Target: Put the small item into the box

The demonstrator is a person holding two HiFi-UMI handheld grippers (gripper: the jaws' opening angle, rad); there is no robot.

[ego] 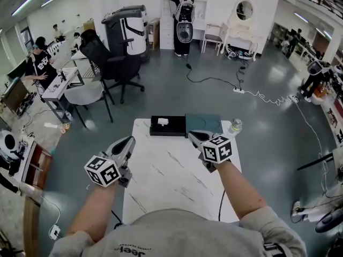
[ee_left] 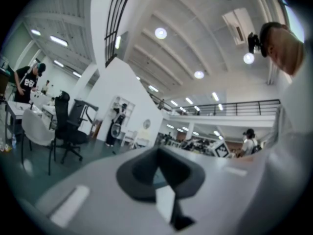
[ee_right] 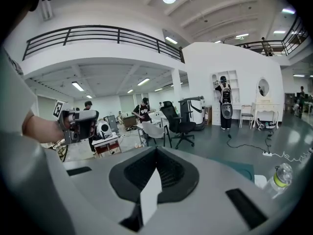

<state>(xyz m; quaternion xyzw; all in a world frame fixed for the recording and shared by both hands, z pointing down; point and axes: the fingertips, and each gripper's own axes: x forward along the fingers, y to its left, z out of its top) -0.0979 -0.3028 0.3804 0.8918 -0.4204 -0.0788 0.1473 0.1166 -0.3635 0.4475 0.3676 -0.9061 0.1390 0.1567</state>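
Left gripper [ego: 130, 141] pressed together and empty at lower left, right gripper [ego: 192, 136] likewise closed right of centre, both above white table [ego: 171, 181], small white item [ego: 163, 121] inside open black box [ego: 168, 134] at upper centre

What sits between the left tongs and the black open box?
Nothing: bare white marble-look tabletop between left tongs and black open box, per head view.
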